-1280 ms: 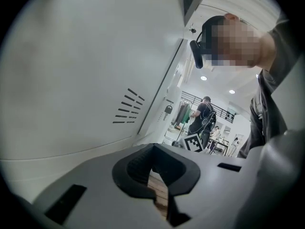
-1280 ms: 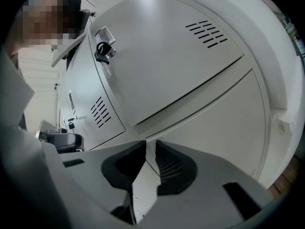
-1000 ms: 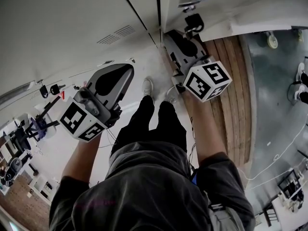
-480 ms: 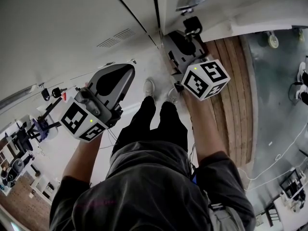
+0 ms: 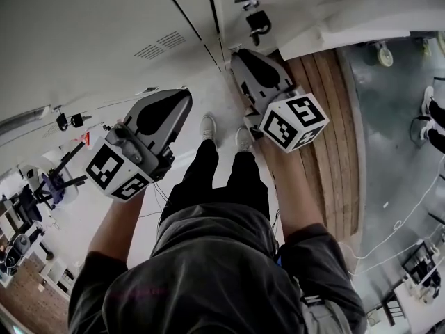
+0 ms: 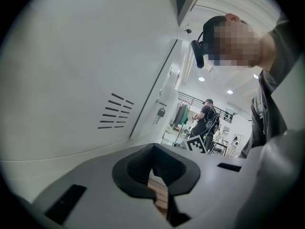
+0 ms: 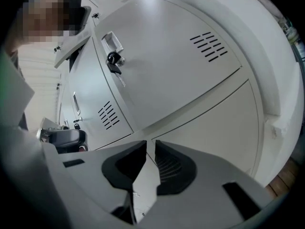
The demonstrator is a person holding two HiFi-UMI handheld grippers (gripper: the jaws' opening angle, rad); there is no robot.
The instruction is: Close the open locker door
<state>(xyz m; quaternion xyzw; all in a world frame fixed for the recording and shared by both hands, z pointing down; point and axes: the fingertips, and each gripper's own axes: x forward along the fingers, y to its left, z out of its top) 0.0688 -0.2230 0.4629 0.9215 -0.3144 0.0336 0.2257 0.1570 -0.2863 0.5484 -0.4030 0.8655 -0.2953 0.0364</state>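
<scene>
Fingers (image 7: 125, 168) of the right gripper (image 7: 150, 143) stand a narrow slit apart with nothing between them; only white surface shows through the gap. On the left gripper (image 6: 152, 151) the fingers (image 6: 137, 166) meet at their tips and hold nothing, with a sliver of wood floor (image 5: 334, 131) visible behind them. Both of the person's forearms reach forward from the body, the right forearm (image 5: 295, 186) stretched further than the left forearm (image 5: 122, 221), so the right gripper sits closer to the white lockers while the left hangs back and off to the side. Each gripper points at the lockers and tips slightly downward, its marker cube turned up toward the head camera. In the right gripper view, the locker door (image 7: 167, 70) fills the space above the fingertips, with a key (image 7: 113, 60) hanging from the lock near its left edge and vent slots (image 7: 209, 46) toward its far corner. Whether that door stands ajar or flush cannot be told. In the head view the right gripper's tip lies just below the key, near the dark seam between two lockers. The person's shoes (image 5: 207, 126) stand on the pale floor just in front of the lockers.
</scene>
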